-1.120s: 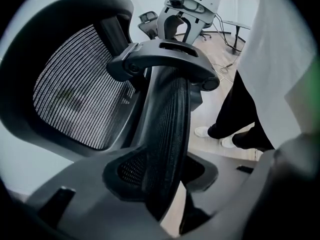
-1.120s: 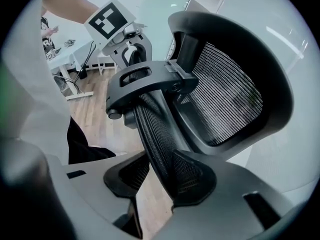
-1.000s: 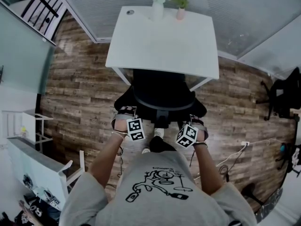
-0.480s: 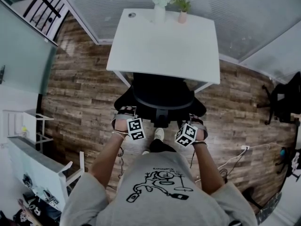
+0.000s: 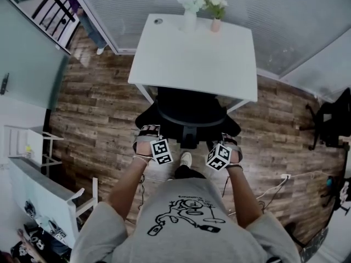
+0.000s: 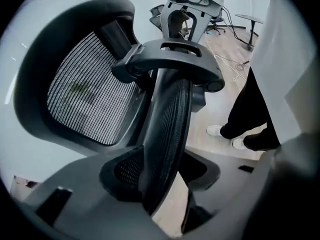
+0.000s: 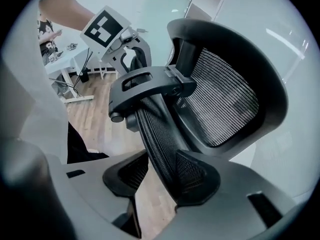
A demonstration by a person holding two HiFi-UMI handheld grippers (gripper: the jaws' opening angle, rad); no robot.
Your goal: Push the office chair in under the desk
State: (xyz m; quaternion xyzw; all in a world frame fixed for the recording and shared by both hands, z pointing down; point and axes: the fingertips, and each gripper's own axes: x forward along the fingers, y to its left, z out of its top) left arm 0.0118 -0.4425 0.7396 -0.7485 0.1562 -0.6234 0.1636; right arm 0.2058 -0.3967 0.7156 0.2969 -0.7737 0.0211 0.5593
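The black mesh office chair [image 5: 189, 114] stands at the white desk [image 5: 197, 53], its seat hidden under the desktop and its back just at the front edge. My left gripper [image 5: 148, 133] is at the back's left side and my right gripper [image 5: 228, 140] at its right side. In the left gripper view the edge of the chair back [image 6: 167, 129] runs between the jaws of the left gripper [image 6: 162, 174]; the jaws are opening and a gap shows beside it. The right gripper [image 7: 160, 176] straddles the other edge of the back [image 7: 157, 134], also opening, with a gap.
Two vases of flowers [image 5: 190, 7] stand at the desk's far edge against a glass wall. Another black chair [image 5: 329, 114] is at the right, a white shelf [image 5: 33, 147] at the left. A cable and socket [image 5: 285, 177] lie on the wooden floor.
The desk and chair have drifted slightly down and right in the head view. Both grippers stay at the sides of the chair back.
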